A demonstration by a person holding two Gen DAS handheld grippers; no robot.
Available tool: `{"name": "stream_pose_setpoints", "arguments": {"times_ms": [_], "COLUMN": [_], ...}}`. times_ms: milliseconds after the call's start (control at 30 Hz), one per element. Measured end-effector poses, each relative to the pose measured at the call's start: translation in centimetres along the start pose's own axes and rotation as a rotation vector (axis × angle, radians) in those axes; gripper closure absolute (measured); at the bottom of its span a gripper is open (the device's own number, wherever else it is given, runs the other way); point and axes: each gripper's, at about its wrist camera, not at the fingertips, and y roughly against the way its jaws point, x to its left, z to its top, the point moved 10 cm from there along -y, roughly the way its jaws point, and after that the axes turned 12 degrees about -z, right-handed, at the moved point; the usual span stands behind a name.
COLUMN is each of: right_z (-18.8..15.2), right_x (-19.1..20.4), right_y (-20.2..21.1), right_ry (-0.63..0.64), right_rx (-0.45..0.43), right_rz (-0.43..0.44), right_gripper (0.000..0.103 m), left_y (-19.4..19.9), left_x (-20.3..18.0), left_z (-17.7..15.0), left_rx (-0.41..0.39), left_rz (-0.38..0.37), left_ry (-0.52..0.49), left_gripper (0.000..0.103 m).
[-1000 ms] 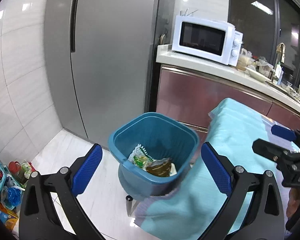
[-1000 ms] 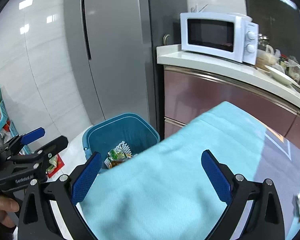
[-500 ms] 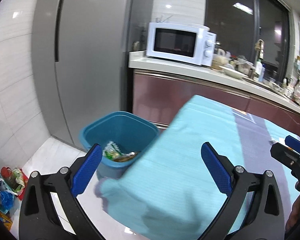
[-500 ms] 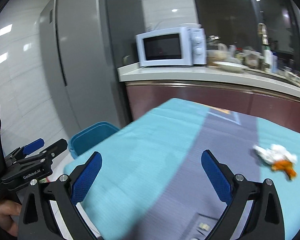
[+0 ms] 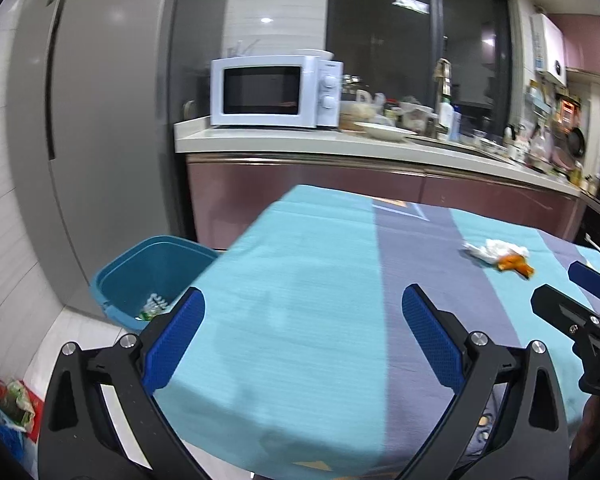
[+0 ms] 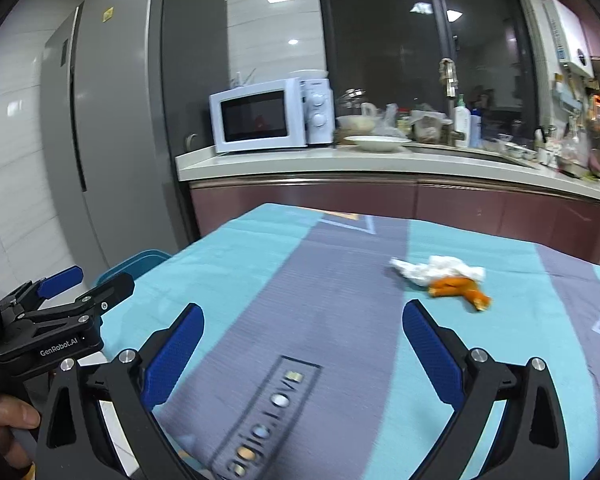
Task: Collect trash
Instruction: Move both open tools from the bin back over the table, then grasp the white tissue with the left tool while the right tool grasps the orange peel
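Note:
A crumpled white tissue with orange peel lies on the blue and grey tablecloth, ahead and right of my right gripper, which is open and empty. The same trash shows in the left wrist view at the far right. My left gripper is open and empty above the table's left part. A teal trash bin with wrappers inside stands on the floor off the table's left edge; only its rim shows in the right wrist view.
A grey fridge stands behind the bin. A white microwave and dishes sit on the counter beyond the table. Bags lie on the floor at lower left.
Both grippers swung right, away from the bin and over the table. The tissue and peel have come into both views. Both stay open and empty.

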Motion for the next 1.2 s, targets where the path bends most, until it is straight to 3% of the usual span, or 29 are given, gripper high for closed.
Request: {"name": "stream_pose_setpoints", "arguments": {"times_ms": [433,1200], "right_z": [-1.5,-1.9], "right_x": [-6.7,-12.0], "right_y": [3.3,5.2], "right_ry": [-0.062,-0.104], "right_rx": [-0.039,-0.048], "right_rz": [-0.182,-0.339], "right_gripper": [0.007,0.007], "left_y": [-1.1,-3.3], "left_x": [-6.3,-12.0], "left_z": [-0.1,1.5], "left_rx": [0.011,0.009], "left_rz": [-0.134,-0.281], "left_ry": [-0.086,-0.146], "left_gripper": [0.006,0.006]}}
